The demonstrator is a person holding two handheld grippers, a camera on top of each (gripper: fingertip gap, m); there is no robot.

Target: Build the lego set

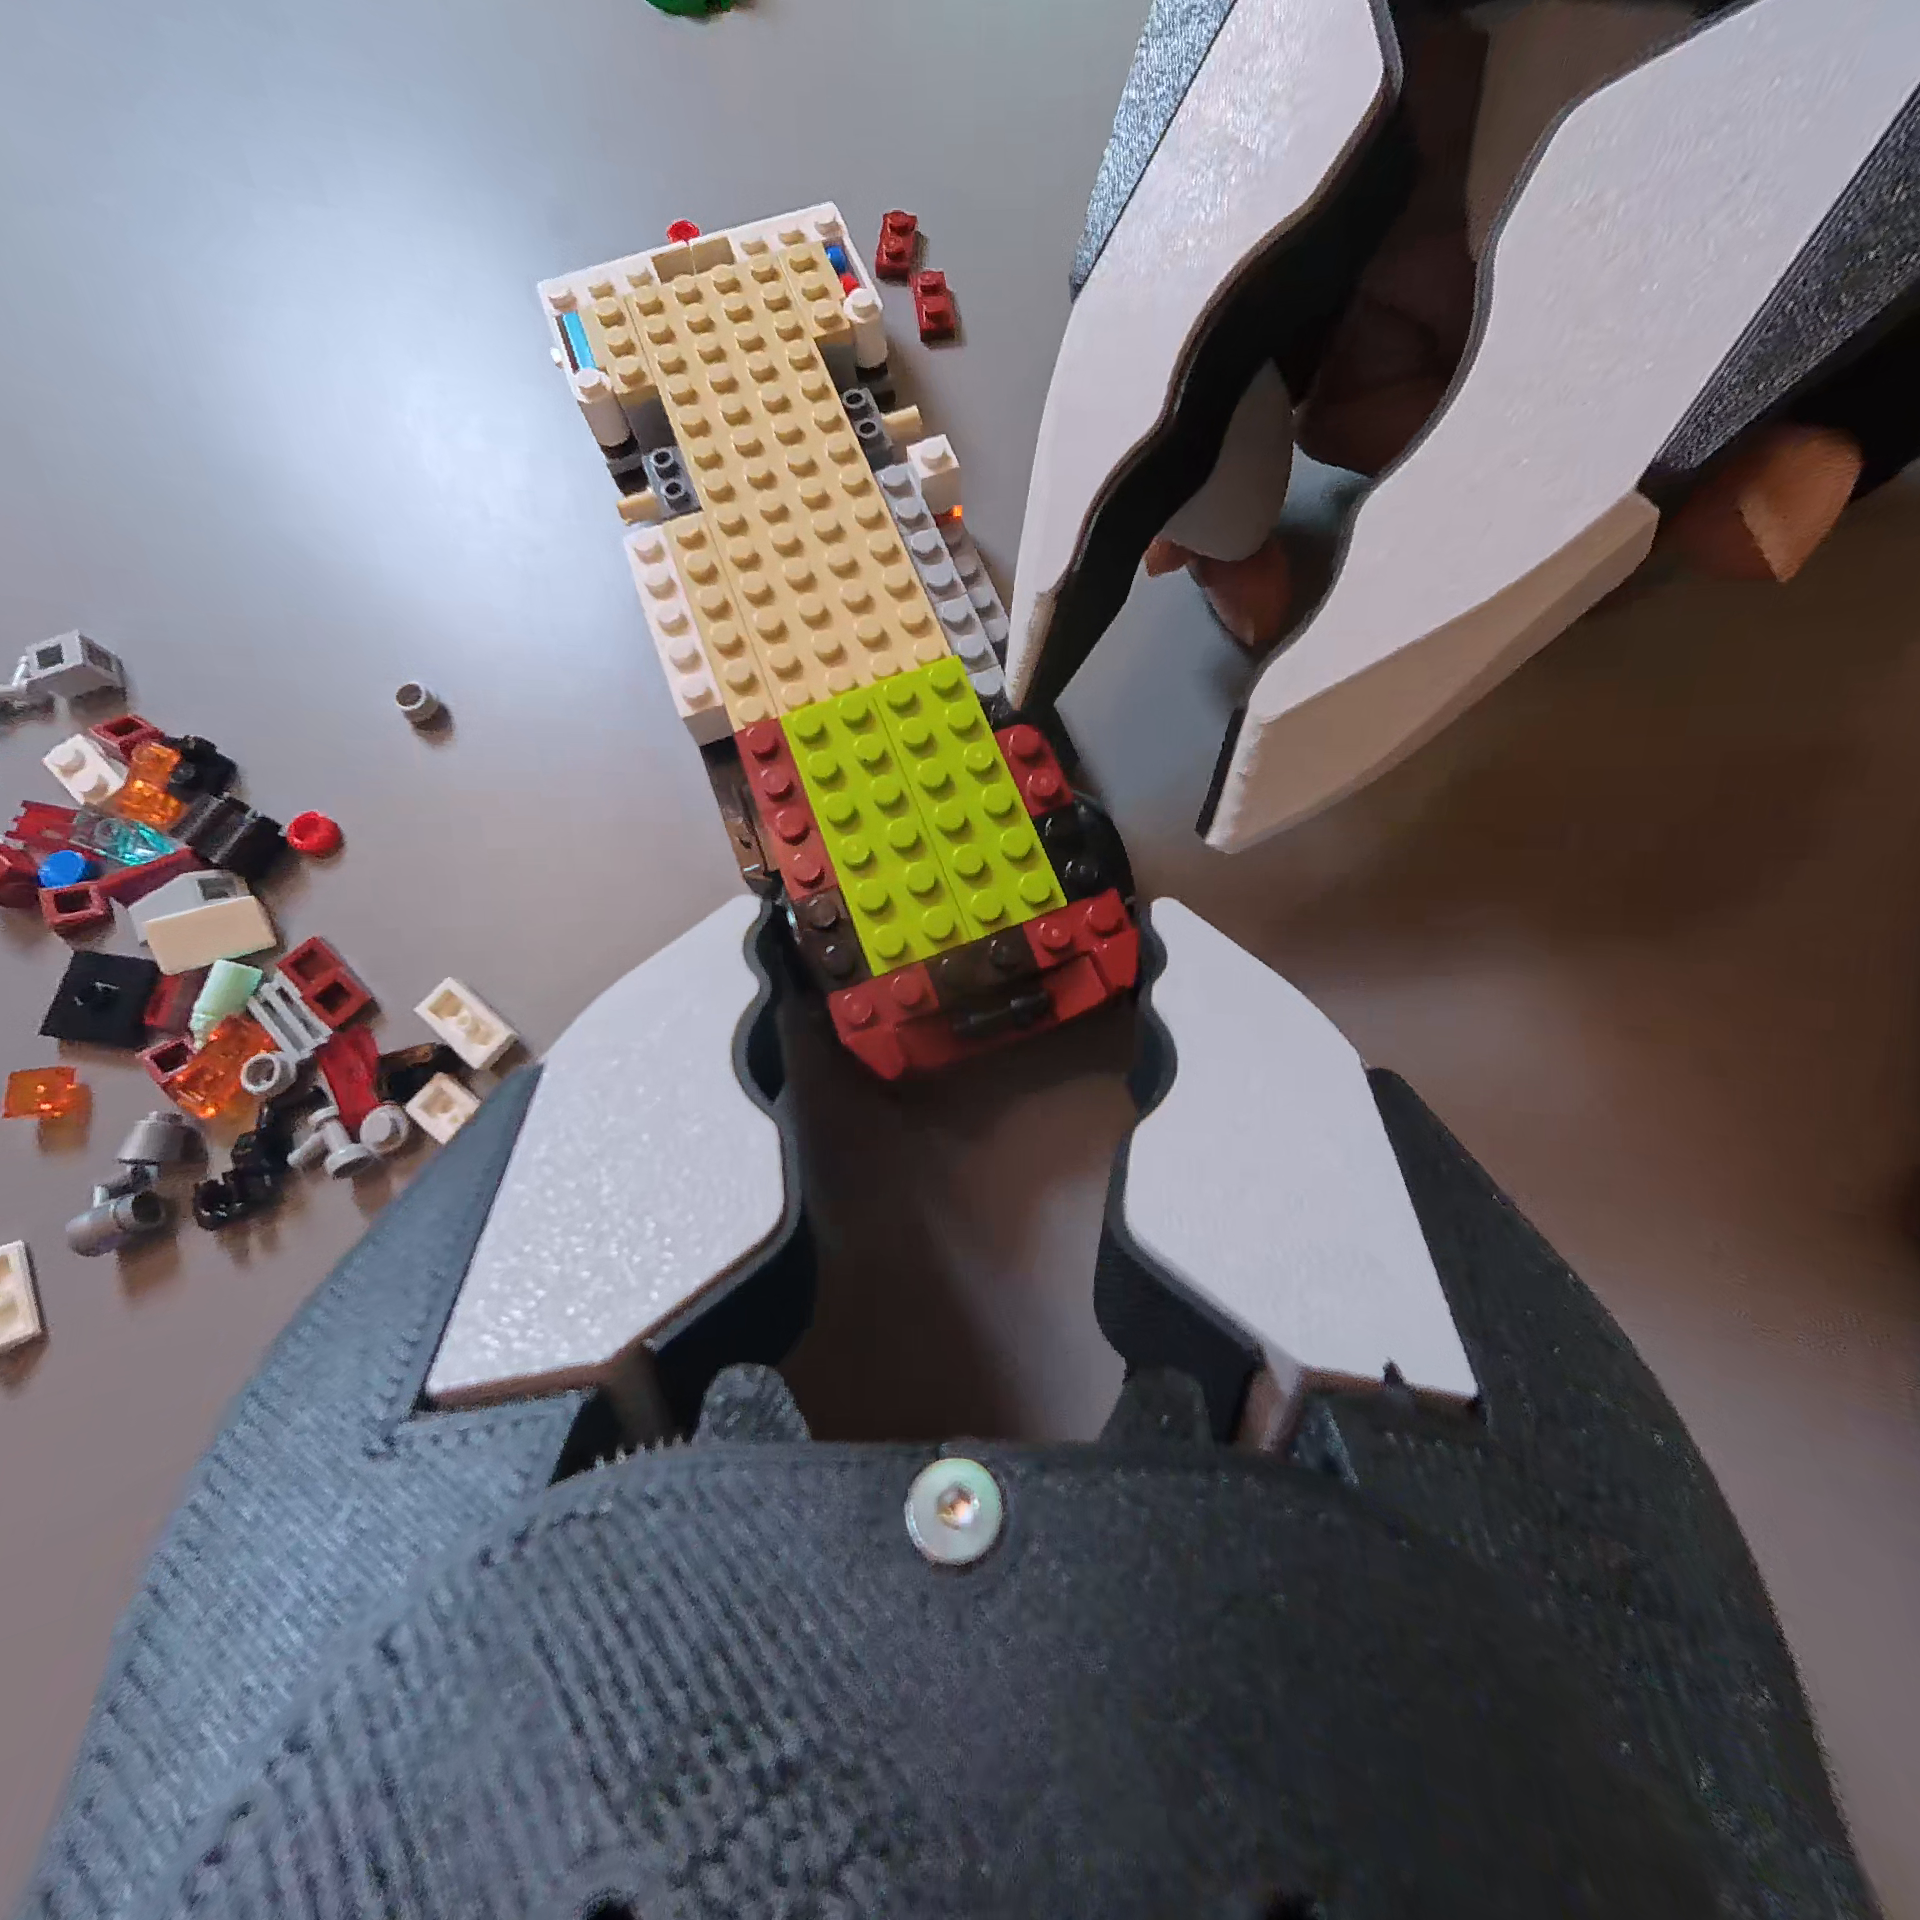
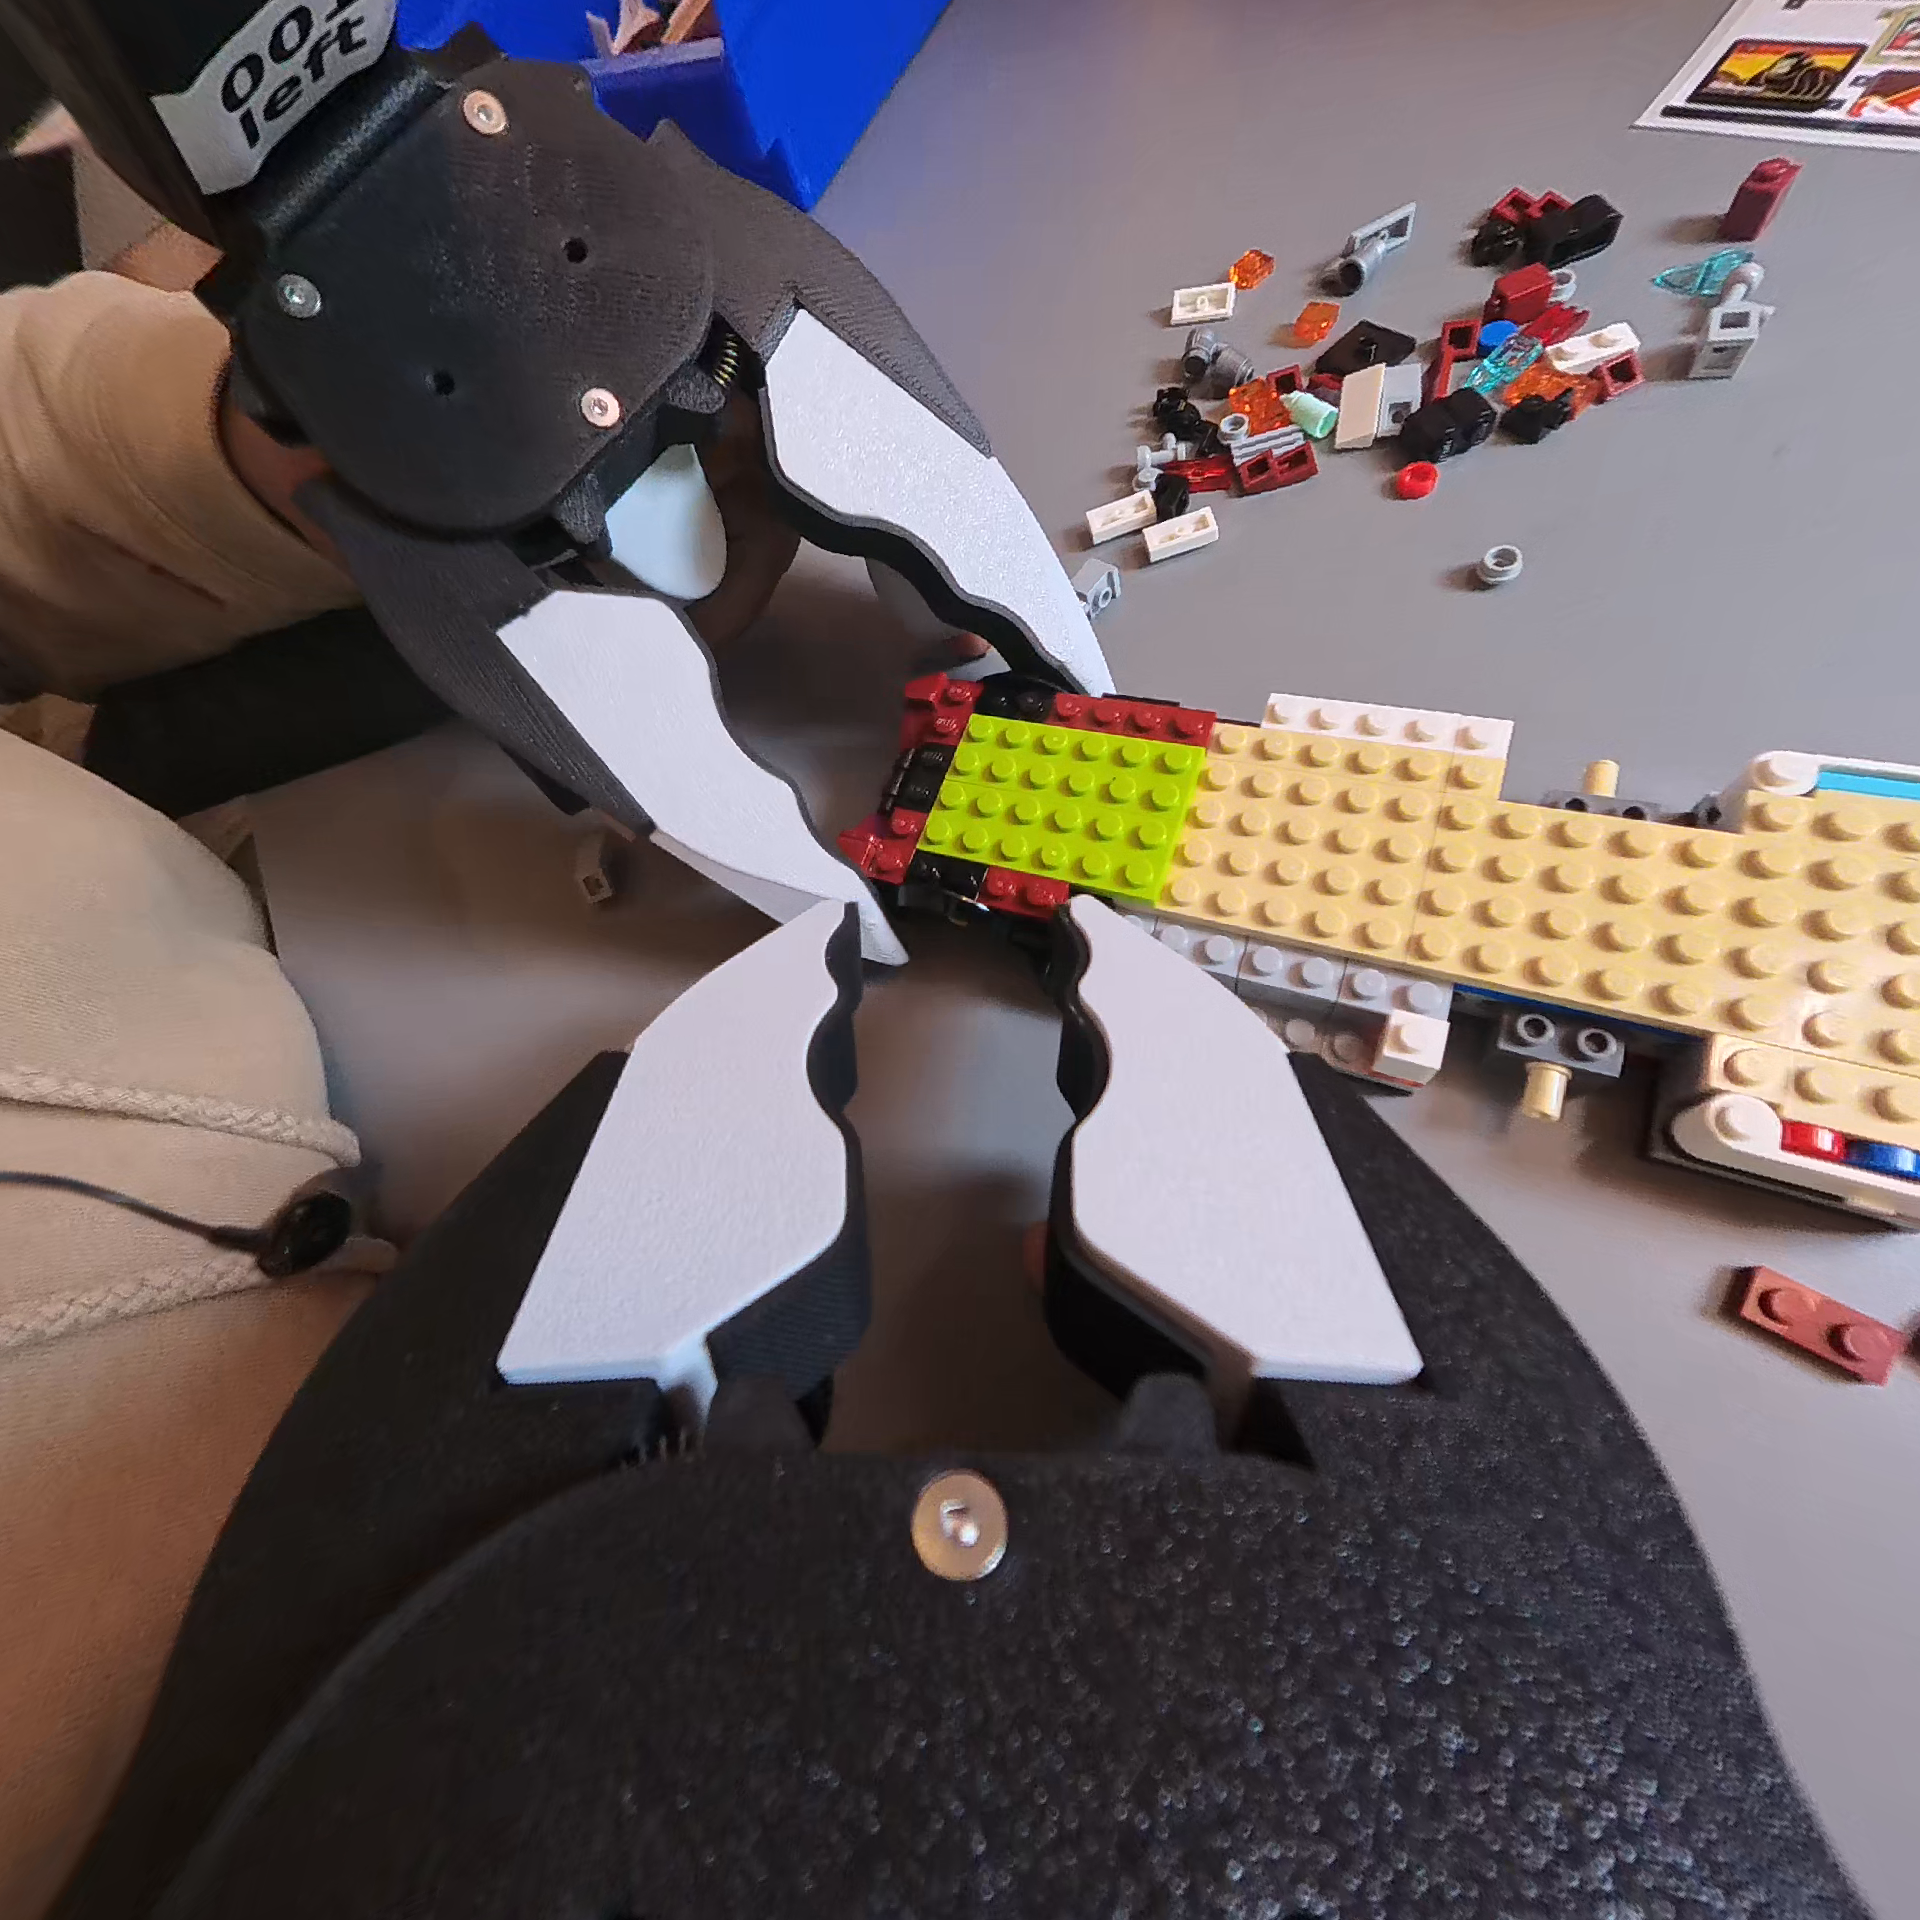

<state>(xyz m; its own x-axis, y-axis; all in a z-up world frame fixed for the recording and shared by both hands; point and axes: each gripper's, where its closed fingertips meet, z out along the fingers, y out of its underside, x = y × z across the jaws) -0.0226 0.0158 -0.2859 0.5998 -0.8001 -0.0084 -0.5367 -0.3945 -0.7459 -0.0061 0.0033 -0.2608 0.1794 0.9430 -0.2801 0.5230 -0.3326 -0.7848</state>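
A long toy-brick build [image 1: 821, 582] lies flat on the grey table [image 1: 312, 364]. Its top is mostly tan, with a bright green patch [image 1: 920, 810] and dark red bricks at the near end.

The left gripper [image 1: 951, 935] has its two white fingers on either side of that dark red end. The fingers sit tight against the sides of the bricks, so it grasps the build there.

The right gripper [image 2: 961, 930] is just beside the same end, at the edge next to the green patch. Its fingers are apart, and only the table shows between them. One fingertip [image 2: 1091, 925] is touching or almost touching the red edge bricks; I cannot tell which.

A heap of small loose bricks [image 1: 177, 966] lies on the table to the left of the build in the left wrist view. Two small dark red plates [image 1: 914, 275] lie near the far end of the build. A blue bin [image 2: 790, 73] and a printed sheet [image 2: 1808, 73] sit far off in the right wrist view.
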